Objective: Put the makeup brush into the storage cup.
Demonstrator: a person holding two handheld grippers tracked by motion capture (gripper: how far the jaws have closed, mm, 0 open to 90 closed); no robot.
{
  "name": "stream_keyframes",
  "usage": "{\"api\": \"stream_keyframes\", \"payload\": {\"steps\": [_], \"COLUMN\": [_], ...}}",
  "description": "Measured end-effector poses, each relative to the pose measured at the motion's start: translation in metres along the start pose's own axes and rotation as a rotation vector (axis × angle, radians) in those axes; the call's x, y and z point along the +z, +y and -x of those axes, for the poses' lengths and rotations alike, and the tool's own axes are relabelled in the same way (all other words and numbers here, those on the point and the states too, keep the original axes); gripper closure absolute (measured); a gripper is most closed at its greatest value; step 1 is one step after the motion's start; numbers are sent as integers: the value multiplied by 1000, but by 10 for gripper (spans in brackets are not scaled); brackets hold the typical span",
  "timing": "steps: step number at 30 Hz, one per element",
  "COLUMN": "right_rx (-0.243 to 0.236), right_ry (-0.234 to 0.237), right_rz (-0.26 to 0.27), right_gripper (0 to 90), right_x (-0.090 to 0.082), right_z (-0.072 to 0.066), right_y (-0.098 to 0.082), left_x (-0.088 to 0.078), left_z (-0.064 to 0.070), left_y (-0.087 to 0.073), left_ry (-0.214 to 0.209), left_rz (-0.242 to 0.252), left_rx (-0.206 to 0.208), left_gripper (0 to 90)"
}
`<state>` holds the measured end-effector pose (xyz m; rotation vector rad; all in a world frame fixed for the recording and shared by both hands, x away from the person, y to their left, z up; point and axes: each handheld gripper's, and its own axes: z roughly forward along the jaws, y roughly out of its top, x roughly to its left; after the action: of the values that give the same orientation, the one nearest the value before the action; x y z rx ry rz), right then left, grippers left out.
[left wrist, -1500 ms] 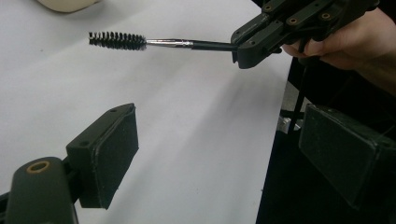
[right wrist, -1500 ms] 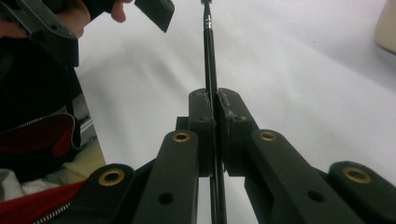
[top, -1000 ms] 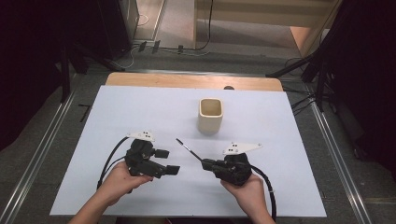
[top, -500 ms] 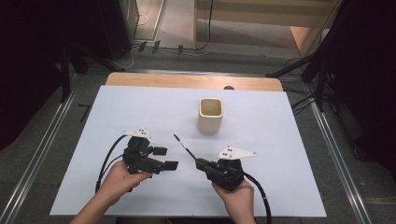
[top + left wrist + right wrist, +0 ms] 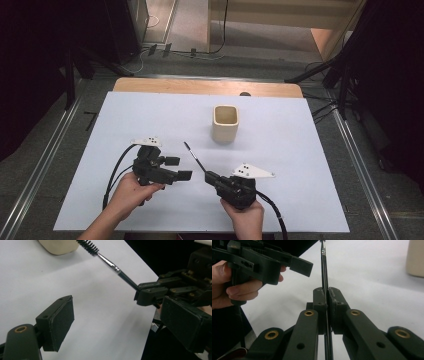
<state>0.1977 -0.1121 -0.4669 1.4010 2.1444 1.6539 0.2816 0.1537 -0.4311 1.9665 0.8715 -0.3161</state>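
The right gripper (image 5: 209, 176) pinches a thin brush (image 5: 194, 156); the left gripper (image 5: 179, 168) gapes. Brush might slip onto the desk (image 5: 300, 165).

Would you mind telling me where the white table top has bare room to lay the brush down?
The table top is bare left of the cup, and right of it out to the edge. It is crowded low in the middle, where the left gripper and the right gripper, clamping the brush, sit close.
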Motion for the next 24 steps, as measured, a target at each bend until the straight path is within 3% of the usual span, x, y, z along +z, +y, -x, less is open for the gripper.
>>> {"api": "stream_keyframes", "payload": {"steps": [5, 8, 17, 24], "right_rx": [29, 42, 78, 98], "right_ry": [16, 18, 35, 53], "right_rz": [22, 44, 91, 98], "right_gripper": [866, 866, 865, 865], "right_x": [5, 9, 14, 19], "right_z": [-1, 0, -3, -3], "right_y": [-5, -7, -10, -12], "left_x": [0, -1, 0, 4], "left_z": [-1, -1, -2, -1], "left_y": [1, 1, 2, 3], "left_ry": [-15, -13, 7, 24], "left_rz": [23, 34, 60, 61], "left_rx": [-28, -40, -67, -77], "left_gripper": [122, 200, 201, 201]}}
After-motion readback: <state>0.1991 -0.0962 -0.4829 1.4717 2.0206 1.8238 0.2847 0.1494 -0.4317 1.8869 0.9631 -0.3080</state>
